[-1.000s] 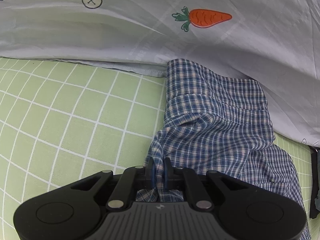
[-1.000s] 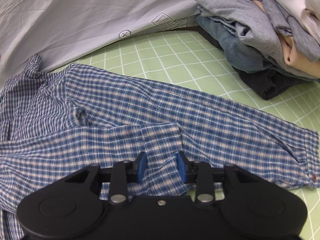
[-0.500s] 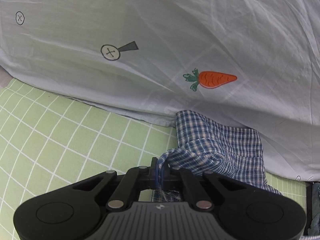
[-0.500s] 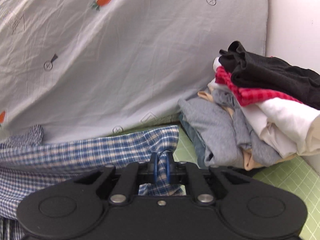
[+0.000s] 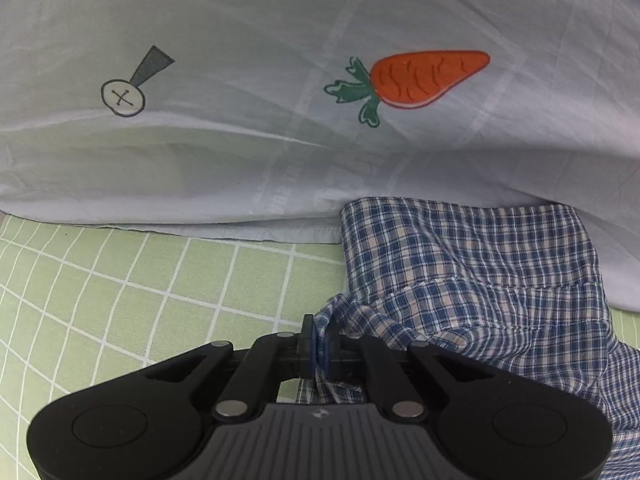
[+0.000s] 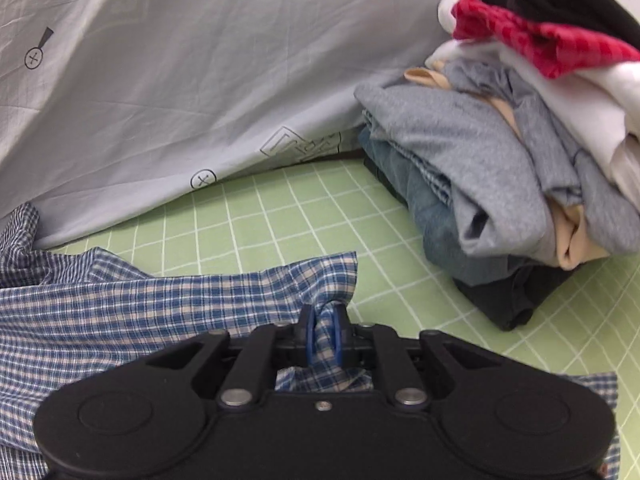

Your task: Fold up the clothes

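A blue and white plaid shirt (image 5: 480,280) lies on a green grid-pattern sheet (image 5: 120,288). My left gripper (image 5: 319,344) is shut on a fold at the shirt's left edge. In the right wrist view the same shirt (image 6: 120,312) spreads to the left, and my right gripper (image 6: 323,330) is shut on a bunched corner of it, held just above the green sheet (image 6: 280,216).
A pale grey sheet with a carrot print (image 5: 420,80) rises behind the shirt in both views (image 6: 180,80). A stack of folded clothes (image 6: 512,168), grey, beige, white, red and black, stands at the right on the sheet.
My right gripper closed on the shirt's corner and lifted it. Both grippers rose with the cloth, then came back down toward the sheet, carrying the fabric toward the back.
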The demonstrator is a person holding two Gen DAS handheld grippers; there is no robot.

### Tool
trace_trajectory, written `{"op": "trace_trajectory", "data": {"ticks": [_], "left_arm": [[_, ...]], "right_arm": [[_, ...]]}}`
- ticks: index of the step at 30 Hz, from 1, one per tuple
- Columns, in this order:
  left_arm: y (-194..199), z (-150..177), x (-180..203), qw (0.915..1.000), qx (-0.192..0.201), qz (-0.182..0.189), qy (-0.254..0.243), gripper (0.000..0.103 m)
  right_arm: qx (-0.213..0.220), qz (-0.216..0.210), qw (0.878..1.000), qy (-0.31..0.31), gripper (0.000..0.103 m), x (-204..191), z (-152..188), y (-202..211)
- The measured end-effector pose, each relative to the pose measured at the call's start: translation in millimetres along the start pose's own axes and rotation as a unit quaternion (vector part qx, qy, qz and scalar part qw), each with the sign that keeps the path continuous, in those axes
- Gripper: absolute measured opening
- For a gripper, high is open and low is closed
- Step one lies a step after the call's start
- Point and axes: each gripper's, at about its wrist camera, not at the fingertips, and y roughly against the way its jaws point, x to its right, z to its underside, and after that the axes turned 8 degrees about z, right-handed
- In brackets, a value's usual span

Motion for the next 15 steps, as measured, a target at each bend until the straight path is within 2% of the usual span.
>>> {"op": "trace_trajectory", "data": {"ticks": [1,3,4,5,6,8,13,15], "left_arm": [[-2,0,0,1.0000,-0.004,-0.004,-0.004,0.015],[1,-1,-2,1.0000,-0.003,-0.006,-0.007,0.030],[3,-1,-3,0.9999,-0.003,-0.006,-0.009,0.036],[8,0,-6,0.9999,0.000,-0.007,-0.009,0.046],[13,2,-8,0.9999,0.003,-0.009,-0.010,0.060],[24,5,-13,0.9998,0.009,-0.012,-0.012,0.074],[56,22,-16,0.9989,0.024,-0.014,-0.039,0.080],[68,35,-15,0.9982,0.027,-0.016,-0.051,0.083]], "right_arm": [[-0.010,0.000,1.000,-0.013,0.018,2,3,-6],[-0.018,0.001,0.999,-0.041,0.027,7,4,-11],[-0.019,0.003,0.998,-0.055,0.038,10,5,-12],[-0.018,0.003,0.998,-0.066,0.045,13,5,-12],[-0.011,-0.001,0.997,-0.071,0.047,15,5,-11],[-0.001,-0.007,0.997,-0.077,0.049,18,6,-8],[-0.024,-0.007,0.998,-0.062,0.063,19,7,-16],[-0.029,-0.013,0.997,-0.070,0.064,22,10,-17]]}}
